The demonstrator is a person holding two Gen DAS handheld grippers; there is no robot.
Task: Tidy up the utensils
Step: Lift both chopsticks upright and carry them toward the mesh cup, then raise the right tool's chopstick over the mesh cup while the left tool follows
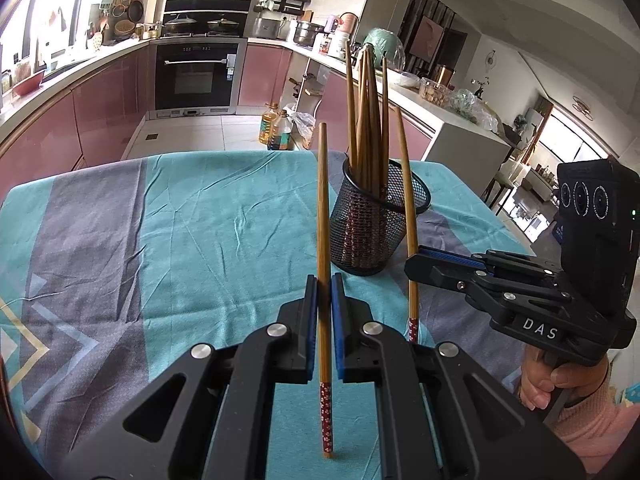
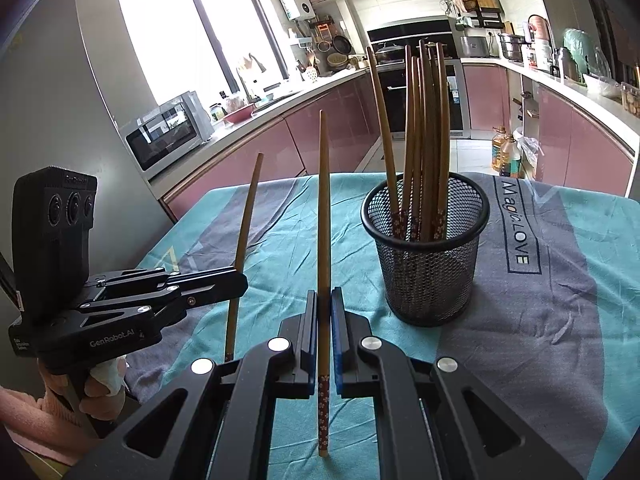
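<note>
A black mesh cup (image 1: 376, 224) (image 2: 426, 252) stands on the teal and grey cloth and holds several wooden chopsticks upright. My left gripper (image 1: 324, 288) is shut on one chopstick (image 1: 323, 216), held upright, left of the cup; it also shows in the right wrist view (image 2: 236, 280) with its chopstick (image 2: 245, 232). My right gripper (image 2: 324, 300) is shut on another chopstick (image 2: 324, 220), upright, left of the cup; it shows in the left wrist view (image 1: 416, 264) with its chopstick (image 1: 409, 200) just right of the cup.
The cloth-covered table (image 1: 180, 220) (image 2: 540, 300) ends at its far edge before a kitchen with pink cabinets, an oven (image 1: 196, 76) and oil bottles (image 1: 276, 128) on the floor. A microwave (image 2: 168, 132) stands at the left.
</note>
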